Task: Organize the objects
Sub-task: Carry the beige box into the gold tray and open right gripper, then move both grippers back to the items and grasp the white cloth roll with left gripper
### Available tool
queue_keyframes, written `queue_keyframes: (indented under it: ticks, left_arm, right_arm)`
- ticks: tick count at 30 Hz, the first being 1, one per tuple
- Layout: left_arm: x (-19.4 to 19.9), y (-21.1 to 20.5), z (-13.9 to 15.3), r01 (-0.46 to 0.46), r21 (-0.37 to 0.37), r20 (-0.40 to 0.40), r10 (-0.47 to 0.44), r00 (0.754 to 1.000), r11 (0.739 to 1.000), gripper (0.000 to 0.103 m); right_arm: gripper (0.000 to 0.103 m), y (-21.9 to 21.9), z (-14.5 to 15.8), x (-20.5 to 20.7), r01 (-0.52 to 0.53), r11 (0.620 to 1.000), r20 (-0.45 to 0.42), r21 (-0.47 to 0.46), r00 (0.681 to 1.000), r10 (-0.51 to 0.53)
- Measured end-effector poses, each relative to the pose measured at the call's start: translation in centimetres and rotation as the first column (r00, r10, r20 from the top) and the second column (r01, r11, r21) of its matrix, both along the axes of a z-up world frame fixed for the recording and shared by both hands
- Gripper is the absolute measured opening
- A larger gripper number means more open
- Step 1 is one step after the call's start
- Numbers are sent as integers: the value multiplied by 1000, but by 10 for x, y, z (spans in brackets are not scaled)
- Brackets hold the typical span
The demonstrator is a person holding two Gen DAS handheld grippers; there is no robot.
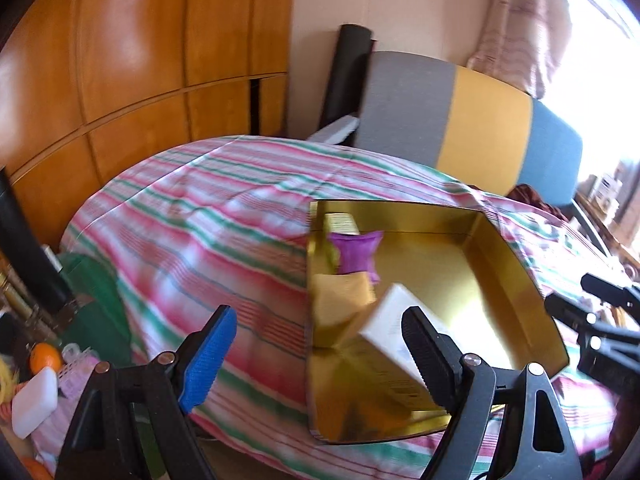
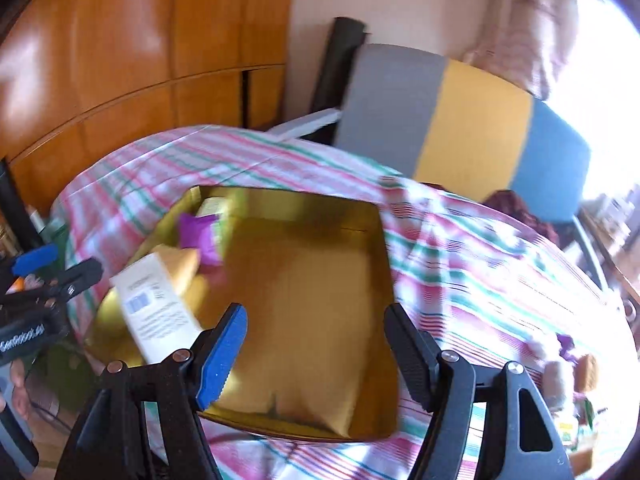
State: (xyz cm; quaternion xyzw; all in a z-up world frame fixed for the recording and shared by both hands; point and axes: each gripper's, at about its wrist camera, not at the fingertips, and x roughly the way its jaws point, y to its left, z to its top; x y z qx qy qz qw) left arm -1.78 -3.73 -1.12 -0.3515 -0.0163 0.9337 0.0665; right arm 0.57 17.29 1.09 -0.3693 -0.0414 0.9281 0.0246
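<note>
1. Right tool (image 2: 314, 354) is hanging open and empty over the shiny gold rectangular tray (image 2: 360, 216) on the striped bed (image 2: 460, 264).
2. Left tool (image 1: 320, 356) is also gaping empty.
3. White printed carton (image 2: 154, 304) is lying tilted across the tray's edge; it risks sliding out.

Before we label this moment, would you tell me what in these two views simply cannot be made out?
- White box in the gold tray: its print is motion-blurred in the right wrist view; in the left wrist view a tool finger covers part of it.
- Purple pouch: too smeared to identify in either view.
- Small items on the striped bedspread, right wrist view: blurred, near the edge.
- Window: overexposed.
</note>
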Motion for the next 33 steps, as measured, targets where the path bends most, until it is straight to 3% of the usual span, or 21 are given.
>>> queue_keyframes:
  ticks: [11, 21, 33]
  left_arm:
    - [0, 62, 7, 146, -33, -11, -146, 989, 989, 85]
    - [-2, 116, 11, 261, -57, -13, -262, 965, 964, 85]
    - [1, 199, 16, 432, -76, -4, -434, 901, 898, 85]
  right_arm:
    - [72, 68, 14, 17, 149, 989, -42, 13, 988, -149]
    - [72, 119, 20, 34, 249, 968, -57, 40, 967, -247]
    - [72, 211, 25, 58, 374, 921, -23, 111, 927, -374]
